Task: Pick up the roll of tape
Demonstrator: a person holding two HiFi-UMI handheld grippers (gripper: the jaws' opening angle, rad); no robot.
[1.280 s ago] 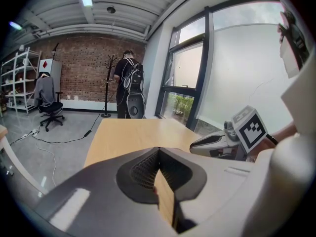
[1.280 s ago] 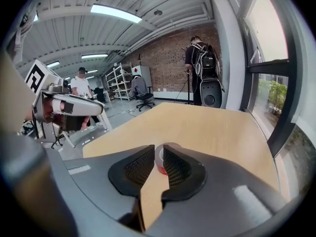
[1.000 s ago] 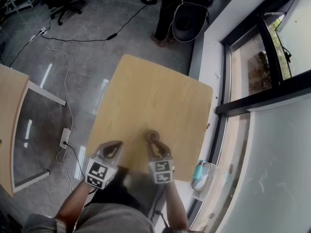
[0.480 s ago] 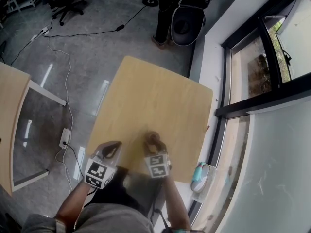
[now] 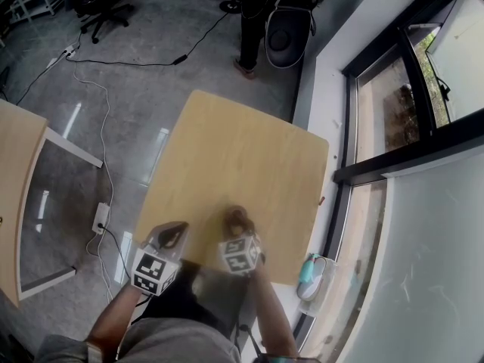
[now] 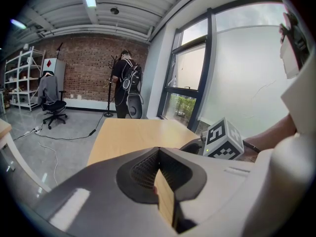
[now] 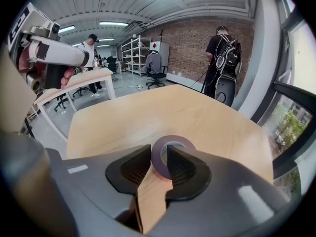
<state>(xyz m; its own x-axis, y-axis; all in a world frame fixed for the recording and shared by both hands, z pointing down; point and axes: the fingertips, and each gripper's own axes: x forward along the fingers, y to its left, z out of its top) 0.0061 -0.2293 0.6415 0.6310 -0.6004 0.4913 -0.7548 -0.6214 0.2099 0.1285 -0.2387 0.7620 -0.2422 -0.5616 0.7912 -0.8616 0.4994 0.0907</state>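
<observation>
Head view: light wooden tabletop [image 5: 242,150] on a grey floor [image 5: 128,59]. Both claws are over its near edge.

Right claw [image 7: 159,154]: tilted steeply down at the roll of tape [image 7: 173,138]. The jaws have just been closing. In the right gripper view they straddle the near wall of the ring. 1 pad is against the outside of the wall and 1 is at the edge of the hole. The wall fills the gap at the tips, so this reads as a pinch on the tape. Behind the tips the gap shows bare wood.

Roll of tape: dark purplish-grey ring on the tabletop, close to the near edge and a little right of centre. It is just ahead of the right claw's marker cube [image 5: 240,254]. The ring looks tipped, near wall lower, between the jaws.

Left claw [image 6: 158,152]: jaws pressed together at the tips, nothing between them. It sits at the near left edge of the tabletop, beside the right claw and apart from the tape. The right claw's marker cube shows at the right of the left gripper view.

Background: 1 person with a backpack [image 7: 222,58] stands beyond the far edge. Cables [image 5: 98,89] and a power strip [image 5: 100,215] lie on the floor to the left.
</observation>
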